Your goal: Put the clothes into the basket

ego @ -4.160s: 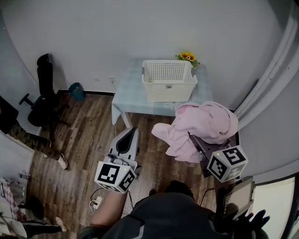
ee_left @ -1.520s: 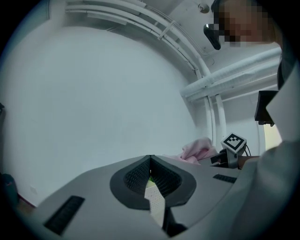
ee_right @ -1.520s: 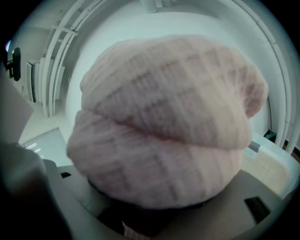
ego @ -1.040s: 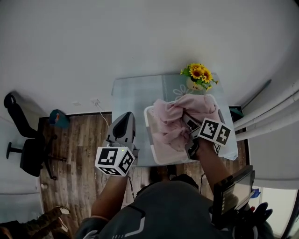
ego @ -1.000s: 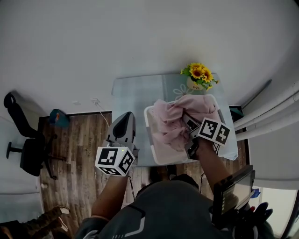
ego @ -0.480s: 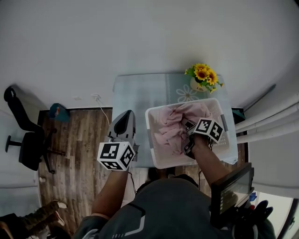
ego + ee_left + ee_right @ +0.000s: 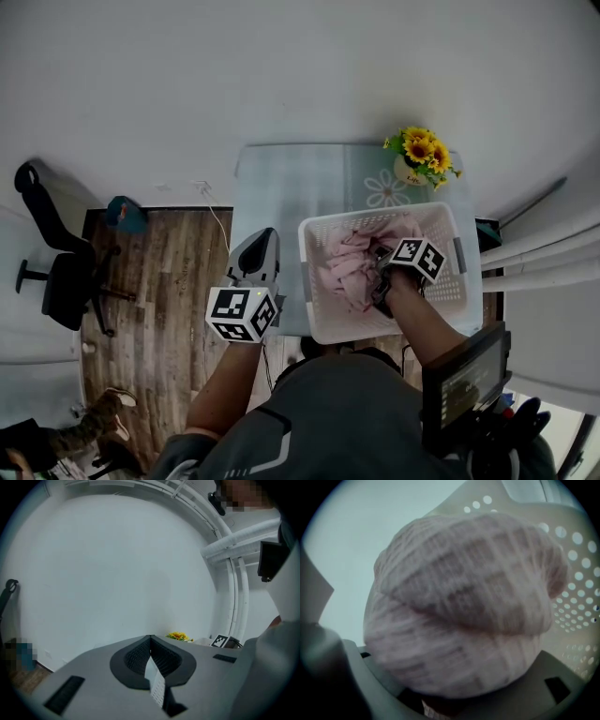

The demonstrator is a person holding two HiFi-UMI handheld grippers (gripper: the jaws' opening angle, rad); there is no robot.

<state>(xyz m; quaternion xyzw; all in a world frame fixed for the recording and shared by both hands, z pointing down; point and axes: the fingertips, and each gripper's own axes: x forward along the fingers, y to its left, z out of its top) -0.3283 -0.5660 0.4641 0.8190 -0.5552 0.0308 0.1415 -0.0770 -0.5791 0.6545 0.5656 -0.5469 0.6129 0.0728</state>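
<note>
Pale-blue desk (image 7: 281,178) shows whole only in the head view, bearing a white basket (image 7: 317,309) with pink clothes (image 7: 349,272) inside. Right tongs (image 7: 382,274) reach in; their own view alone shows them clamped on the bunched clothes by the perforated wall. Left tongs (image 7: 267,239), clenched empty, hang left of the basket. Sunflowers (image 7: 427,150) stand far right.

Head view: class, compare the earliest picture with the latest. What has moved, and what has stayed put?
The pink knitted garment, clamped in the right tongs, went from hanging short of the pale table down into the white perforated plastic basket; the tongs still grip it. The left tongs stayed shut and empty, left of the basket. Basket and yellow sunflowers stayed on the table.
</note>
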